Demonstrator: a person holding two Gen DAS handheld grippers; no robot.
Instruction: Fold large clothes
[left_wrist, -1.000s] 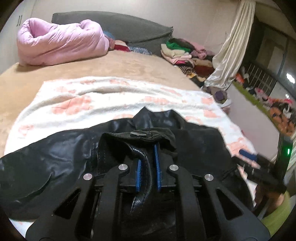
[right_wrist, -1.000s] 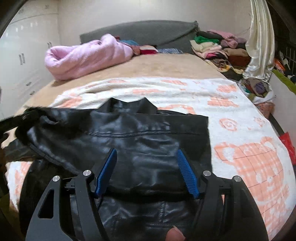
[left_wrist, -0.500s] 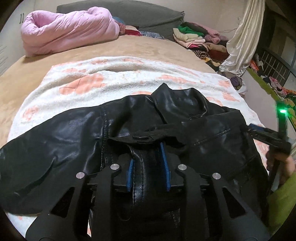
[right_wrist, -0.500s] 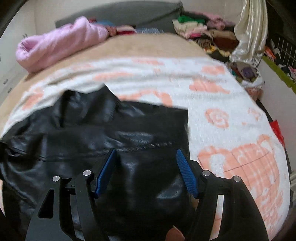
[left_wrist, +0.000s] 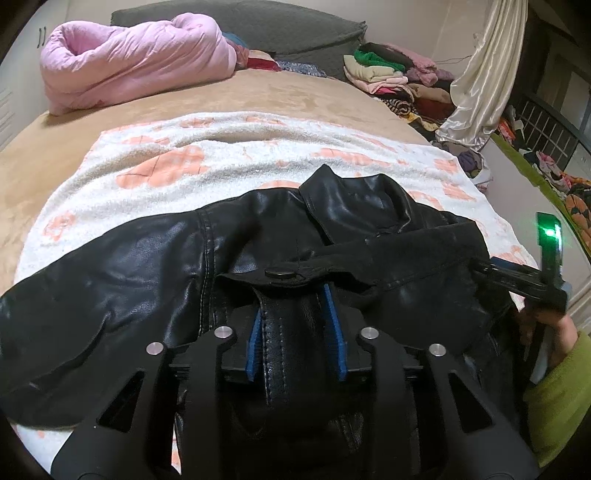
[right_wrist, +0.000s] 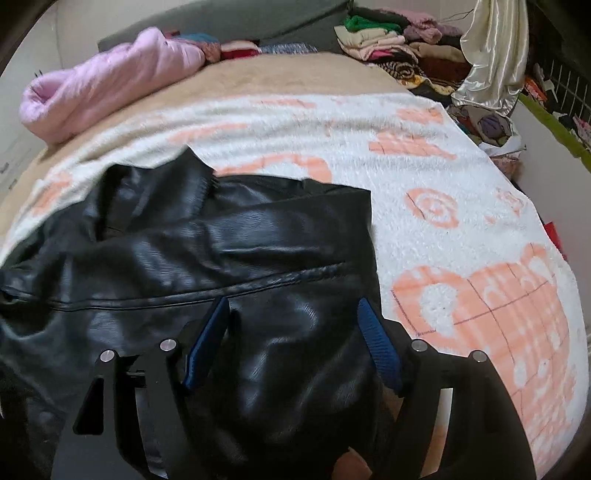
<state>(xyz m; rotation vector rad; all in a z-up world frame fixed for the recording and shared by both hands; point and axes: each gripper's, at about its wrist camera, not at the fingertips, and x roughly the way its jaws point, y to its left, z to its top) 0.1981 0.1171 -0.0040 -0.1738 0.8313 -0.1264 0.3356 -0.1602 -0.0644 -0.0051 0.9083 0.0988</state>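
Both looking low and close from the bed's foot toward the headboard (left_wrist: 258, 22); left view further left, right view further right; sharing black jacket (left_wrist: 147, 266), blanket (right_wrist: 443, 184).

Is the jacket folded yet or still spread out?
Partly folded: the jacket's right side ends in a straight doubled edge, while its left sleeve lies spread across the blanket.
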